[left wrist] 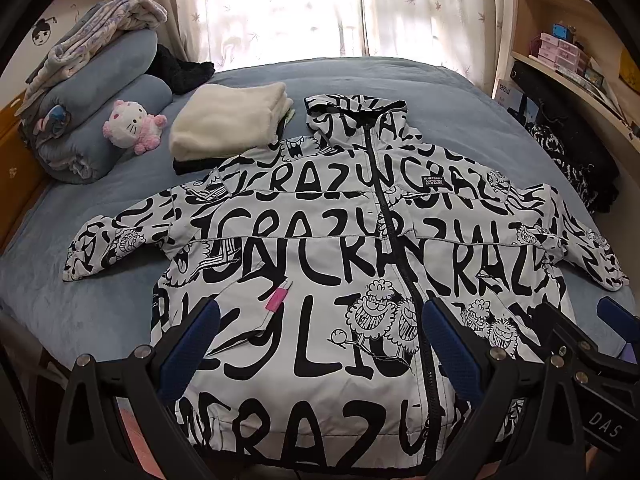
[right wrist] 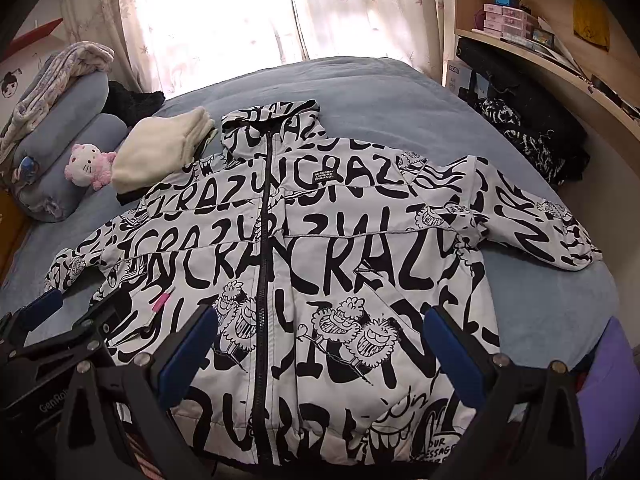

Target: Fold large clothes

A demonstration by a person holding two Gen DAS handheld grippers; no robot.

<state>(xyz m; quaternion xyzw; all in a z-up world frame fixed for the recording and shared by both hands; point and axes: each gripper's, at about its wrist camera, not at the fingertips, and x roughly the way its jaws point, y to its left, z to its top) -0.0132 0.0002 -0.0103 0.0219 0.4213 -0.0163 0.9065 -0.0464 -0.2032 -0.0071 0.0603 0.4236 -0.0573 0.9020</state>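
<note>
Far left, by the headboard: rolled blue bedding (left wrist: pixel 120 92) is lying stacked w/ a patterned blanket (left wrist: pixel 100 24) on top, and a pink-and-white plush cat (left wrist: pixel 134 124) is leaning against the lower roll. Just right of it, a folded cream fleece (left wrist: pixel 228 120) is sitting on something dark; its near edge is touching the jacket's shoulder. A black fuzzy item (left wrist: pixel 180 68) is lying behind, near the curtain (left wrist: pixel 280 8).

Centre: the task item, a white jacket w/ black lettering (left wrist: pixel 320 240), is lying spread flat on the blue bed (left wrist: pixel 100 320), front up, zipped, hood pointing toward the window, both sleeves stretched out to the sides. A pink tag (left wrist: pixel 277 300) is showing at the pocket on the left half in the picture.

Left gripper (left wrist: pixel 320 344) is hanging over the lower front of the jacket, angled down; its blue-padded fingers (left wrist: pixel 188 344) are standing wide apart, nothing between them but the cloth below, not pinching it. Whether the tips are touching the fabric: can't tell.

Right gripper (right wrist: pixel 320 348) is hovering beside it over the other half of the hem area, also tilted down, fingers (right wrist: pixel 452 356) spread fully apart, gripping nothing. Each gripper is showing at the edge of the other's view, so they're close side by side.

Right side: a dark patterned garment (right wrist: pixel 528 140) is piled at the bed's edge below wooden shelves (right wrist: pixel 520 40) w/ small boxes (right wrist: pixel 504 20). A purple item (right wrist: pixel 612 380) is peeking in bottom right.
</note>
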